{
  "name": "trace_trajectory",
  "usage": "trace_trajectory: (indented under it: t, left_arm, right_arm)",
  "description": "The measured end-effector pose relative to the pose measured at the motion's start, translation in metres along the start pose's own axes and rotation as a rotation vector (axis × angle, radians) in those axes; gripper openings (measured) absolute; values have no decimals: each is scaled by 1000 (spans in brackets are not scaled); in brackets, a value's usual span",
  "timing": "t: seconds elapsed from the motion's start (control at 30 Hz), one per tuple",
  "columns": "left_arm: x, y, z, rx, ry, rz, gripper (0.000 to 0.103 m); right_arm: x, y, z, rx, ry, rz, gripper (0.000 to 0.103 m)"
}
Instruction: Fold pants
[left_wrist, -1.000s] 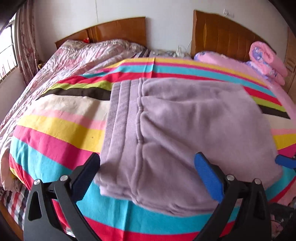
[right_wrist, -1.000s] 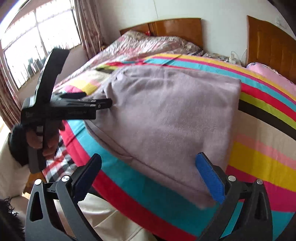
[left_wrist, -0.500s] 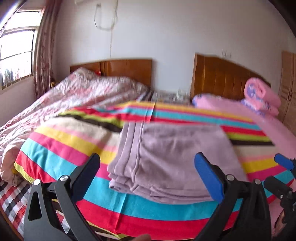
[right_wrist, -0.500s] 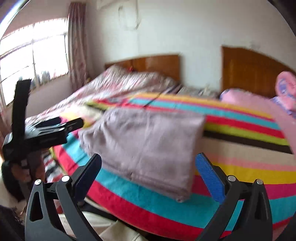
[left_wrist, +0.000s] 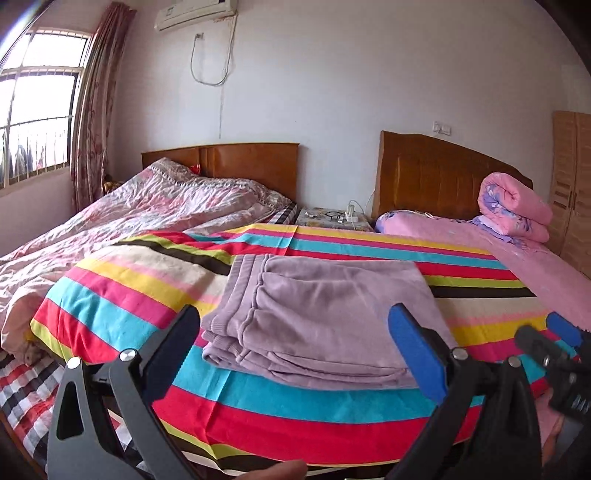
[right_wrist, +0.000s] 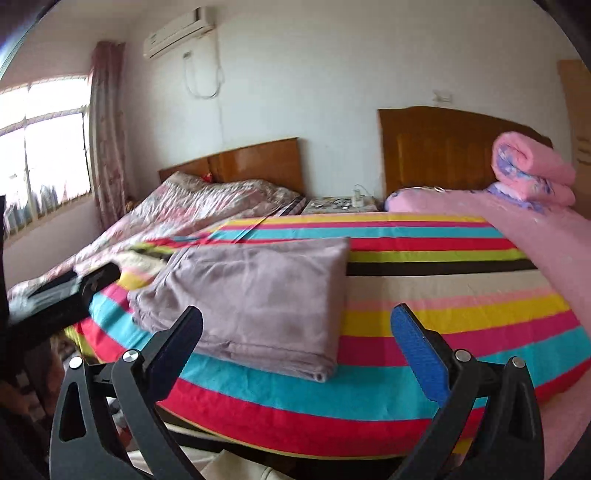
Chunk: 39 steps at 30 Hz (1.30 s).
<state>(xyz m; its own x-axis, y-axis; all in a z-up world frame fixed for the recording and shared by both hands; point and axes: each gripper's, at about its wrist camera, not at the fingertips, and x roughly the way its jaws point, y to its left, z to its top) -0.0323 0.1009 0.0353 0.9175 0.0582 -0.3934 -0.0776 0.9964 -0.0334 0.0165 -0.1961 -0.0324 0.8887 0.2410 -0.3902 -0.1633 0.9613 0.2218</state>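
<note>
White walls and two polished wooden headboards (left_wrist: 255, 162) back the bed (left_wrist: 122, 295) in your left wrist view, where a boldly striped blanket (left_wrist: 295, 402) lies smooth. On it, near the front edge, sit the pants (left_wrist: 321, 314): soft mauve fleece folded into a thick, squarish stack, ribbed waistband to the left. Your left gripper (left_wrist: 295, 354) hovers in front of them, fingers spread wide and empty, one padded blue. A rolled pink quilt (left_wrist: 513, 206) rests far right.

Your right wrist view shows the same pants (right_wrist: 258, 295) left of centre, layered edges facing you. Your right gripper (right_wrist: 299, 354) holds nothing, fingers wide.
</note>
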Motion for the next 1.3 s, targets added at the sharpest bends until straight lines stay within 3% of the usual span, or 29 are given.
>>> trace_trajectory:
  t: [0.1,0.47,1.3]
  left_arm:
    - [-3,-4,0,18,-15,2,102]
    - [-3,-3,-2,27,-9,-6,102]
    - [-3,-8,-4,54,-7,-30,102]
  right_arm:
    - [-2,-6,1,40,-8,3,99]
    - [-2,11,-3,-38,12,27,99]
    - [-3,9,-7,-33,28,8,99]
